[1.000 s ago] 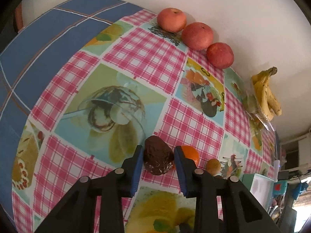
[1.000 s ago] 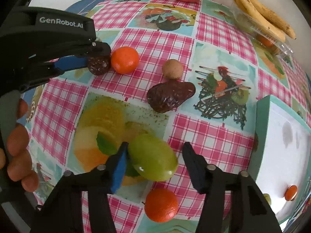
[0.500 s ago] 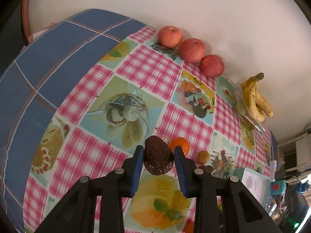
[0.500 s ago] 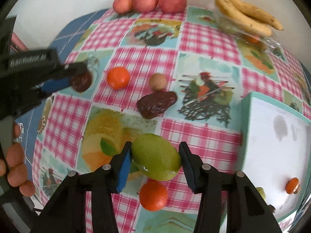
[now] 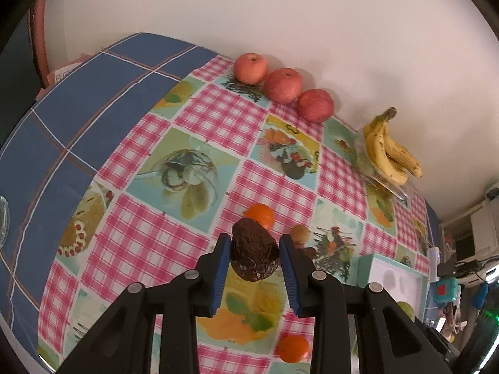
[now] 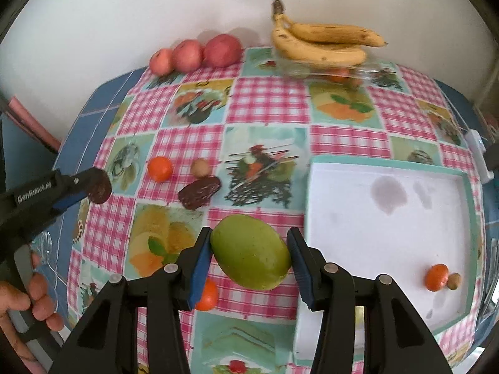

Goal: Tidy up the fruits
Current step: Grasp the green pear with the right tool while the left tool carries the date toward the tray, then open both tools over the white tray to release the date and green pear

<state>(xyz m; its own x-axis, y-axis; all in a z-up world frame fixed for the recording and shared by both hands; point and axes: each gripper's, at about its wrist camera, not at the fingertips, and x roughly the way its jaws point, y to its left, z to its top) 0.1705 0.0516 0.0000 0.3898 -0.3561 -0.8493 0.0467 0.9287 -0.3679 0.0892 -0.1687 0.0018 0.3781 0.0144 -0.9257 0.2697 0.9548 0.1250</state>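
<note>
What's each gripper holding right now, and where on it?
Left gripper pinches a dark wrinkled fruit across its sides. Right gripper clamps a green mango across its middle.

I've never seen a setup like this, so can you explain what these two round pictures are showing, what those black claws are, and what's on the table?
No robot here: a person holds a two-finger clamp in each hand, and each clamp carries a wide-angle camera looking along its fingers. In the left view, the left gripper clamps a dark wrinkled fruit. In the right view, the right gripper holds a green mango. On the checked tablecloth lie apples, bananas, oranges and a white tray.
</note>
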